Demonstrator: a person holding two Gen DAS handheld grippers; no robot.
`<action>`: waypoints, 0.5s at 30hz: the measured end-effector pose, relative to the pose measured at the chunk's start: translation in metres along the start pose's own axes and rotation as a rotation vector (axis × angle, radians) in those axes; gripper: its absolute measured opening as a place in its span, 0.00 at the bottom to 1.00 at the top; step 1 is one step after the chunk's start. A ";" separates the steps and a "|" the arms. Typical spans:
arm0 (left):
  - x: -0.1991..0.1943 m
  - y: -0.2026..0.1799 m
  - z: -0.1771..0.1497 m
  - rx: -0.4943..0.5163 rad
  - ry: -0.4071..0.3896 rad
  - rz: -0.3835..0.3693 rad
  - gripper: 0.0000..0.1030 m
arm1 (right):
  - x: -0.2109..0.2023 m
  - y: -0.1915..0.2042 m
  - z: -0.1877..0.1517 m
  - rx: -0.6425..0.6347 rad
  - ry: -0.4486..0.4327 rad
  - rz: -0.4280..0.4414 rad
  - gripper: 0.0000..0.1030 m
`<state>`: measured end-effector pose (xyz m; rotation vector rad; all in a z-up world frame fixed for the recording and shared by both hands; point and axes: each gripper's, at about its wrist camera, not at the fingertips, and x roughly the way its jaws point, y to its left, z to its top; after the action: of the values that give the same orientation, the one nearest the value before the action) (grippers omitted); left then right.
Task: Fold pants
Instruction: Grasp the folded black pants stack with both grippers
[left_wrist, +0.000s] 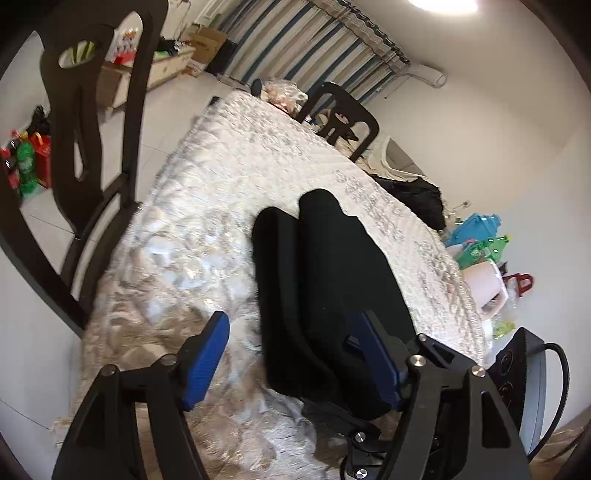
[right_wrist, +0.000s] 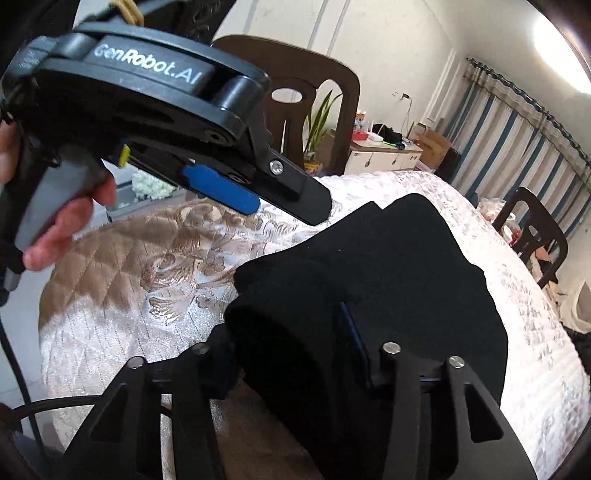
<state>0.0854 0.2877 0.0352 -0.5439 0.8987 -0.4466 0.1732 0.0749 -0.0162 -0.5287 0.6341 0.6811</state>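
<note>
The black pants (left_wrist: 325, 280) lie folded into a thick bundle on the table's quilted white and beige cloth (left_wrist: 229, 206). My left gripper (left_wrist: 291, 358) is open above the near left edge of the bundle, its right finger over the fabric and its left finger over the cloth. In the right wrist view the pants (right_wrist: 388, 273) fill the space between the fingers of my right gripper (right_wrist: 291, 350), which is closed around the bundle's near end. The left gripper (right_wrist: 258, 199) shows there too, raised above the cloth and held by a hand.
Dark chairs stand at the table's left (left_wrist: 92, 147) and far right (left_wrist: 343, 118). A dark garment pile (left_wrist: 417, 195) lies at the right edge. Bags and bottles (left_wrist: 480, 251) sit on the floor to the right. A black device with a cable (left_wrist: 524, 380) stands near right.
</note>
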 end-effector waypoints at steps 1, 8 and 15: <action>0.003 0.001 0.001 -0.013 0.013 -0.014 0.72 | -0.002 -0.003 0.000 0.012 -0.009 0.003 0.42; 0.017 0.009 -0.003 -0.087 0.069 -0.095 0.75 | -0.003 -0.003 0.005 0.031 -0.033 0.002 0.37; 0.036 0.007 0.001 -0.129 0.116 -0.187 0.77 | -0.005 -0.005 0.003 0.042 -0.042 0.009 0.36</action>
<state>0.1075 0.2727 0.0093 -0.7301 0.9961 -0.5972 0.1746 0.0717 -0.0093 -0.4716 0.6101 0.6843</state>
